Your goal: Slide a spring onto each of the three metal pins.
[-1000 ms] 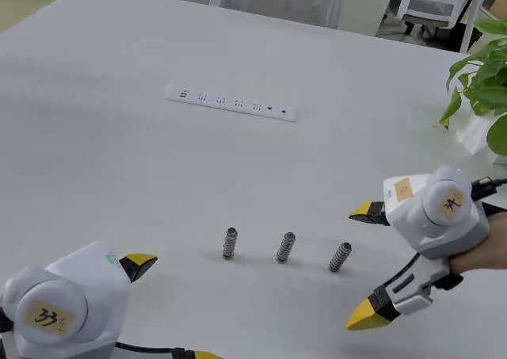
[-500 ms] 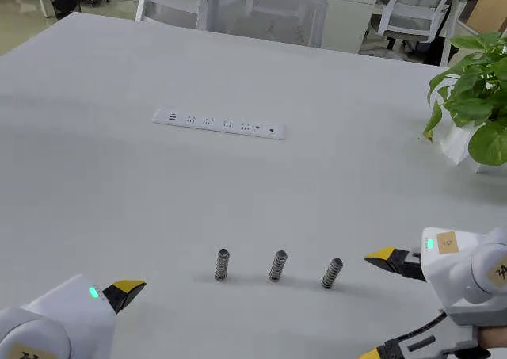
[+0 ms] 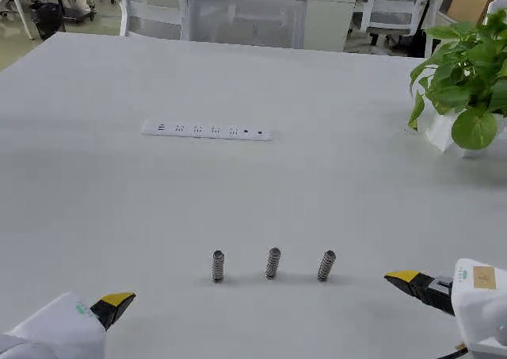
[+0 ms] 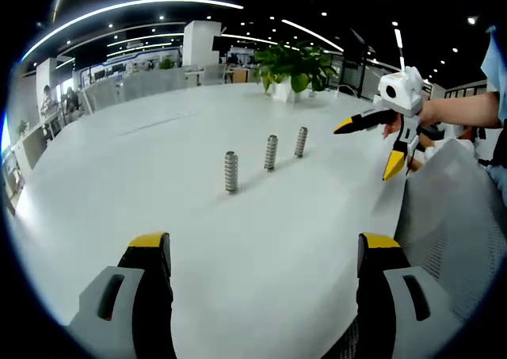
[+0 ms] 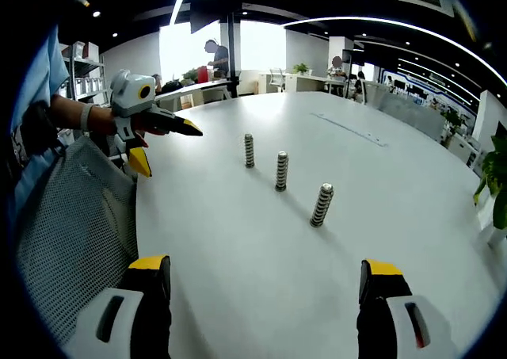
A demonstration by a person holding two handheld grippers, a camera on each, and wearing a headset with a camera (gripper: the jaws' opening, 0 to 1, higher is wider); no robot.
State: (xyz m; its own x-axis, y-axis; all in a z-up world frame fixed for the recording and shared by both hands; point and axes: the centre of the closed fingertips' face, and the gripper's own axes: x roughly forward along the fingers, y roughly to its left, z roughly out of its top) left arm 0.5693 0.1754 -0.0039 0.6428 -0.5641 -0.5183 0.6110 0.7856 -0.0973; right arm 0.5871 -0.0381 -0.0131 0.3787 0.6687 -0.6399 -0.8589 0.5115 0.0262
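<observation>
Three coil springs stand upright in a row on the grey table: left spring (image 3: pixel 218 265), middle spring (image 3: pixel 272 262), right spring (image 3: pixel 326 265). I cannot make out the pins inside them. My left gripper (image 4: pixel 265 252) is open and holds nothing, well short of the row (image 4: pixel 271 152); its yellow fingertip (image 3: pixel 117 299) shows at the head view's lower left. My right gripper (image 5: pixel 266 265) is open too, apart from the springs (image 5: pixel 280 170), with one fingertip (image 3: pixel 404 277) to the right of the row. Each gripper view also shows the other gripper: the right one (image 4: pixel 366 150), the left one (image 5: pixel 168 150).
A white power strip (image 3: pixel 206 130) lies further back on the table. A potted plant (image 3: pixel 463 82) stands at the far right. Chairs (image 3: pixel 238 18) line the far edge. A mesh chair back (image 5: pixel 71 240) is near the table's front edge.
The head camera has tilted up. Both grippers have drawn back toward the near edge; the right one moved away from the right spring. The springs have not moved.
</observation>
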